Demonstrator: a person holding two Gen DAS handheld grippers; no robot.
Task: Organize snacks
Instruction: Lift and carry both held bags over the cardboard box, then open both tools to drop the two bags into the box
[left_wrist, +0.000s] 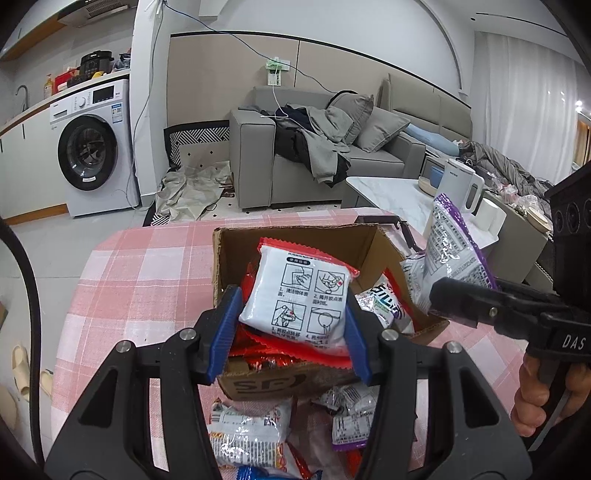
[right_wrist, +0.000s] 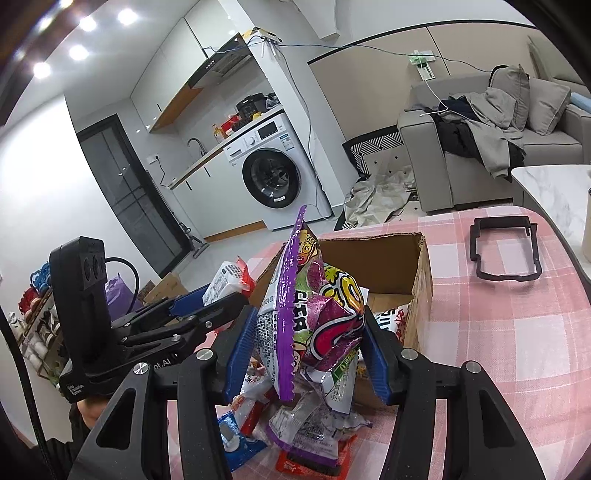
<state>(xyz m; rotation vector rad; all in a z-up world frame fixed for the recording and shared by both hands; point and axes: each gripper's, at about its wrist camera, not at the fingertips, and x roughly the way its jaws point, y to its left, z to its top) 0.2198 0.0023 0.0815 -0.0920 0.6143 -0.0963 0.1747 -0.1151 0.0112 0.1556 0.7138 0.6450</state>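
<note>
Left wrist view: the left tongs (left_wrist: 291, 314) are closed on a white plastic sachet with red crimped edges and printed instruction diagrams (left_wrist: 295, 295), blue pads pressing its two side edges, held above the open brown cardboard box (left_wrist: 373, 240).
Right wrist view: the right tongs (right_wrist: 308, 345) are clamped on a crinkly purple-edged foil snack bag with cartoon lettering (right_wrist: 317, 314), standing upright just above the near edge of the box.
Box: sits on the pink-and-white checked cloth surface (left_wrist: 147, 266), already part-filled with red and silver packets.
Loose pile: more foil packets (left_wrist: 251, 432) lie on the surface on the near side of the box, not yet sorted.
Far right of surface: a black open plastic frame (right_wrist: 506, 251) lies well apart from the box.
Sachet handling: looks light and softly padded; it gives under the pads, so a hold across its middle width suits it, clear of the thin red seams.
Purple bag handling: light, glossy film that looks slippery and crumples easily; it is best gripped through the body, not the flat serrated seam, with only gentle pressure.
Step, as judged: both packets seem bound for the box.
Risk: slick film may slide out or catch on the box wall.
</note>
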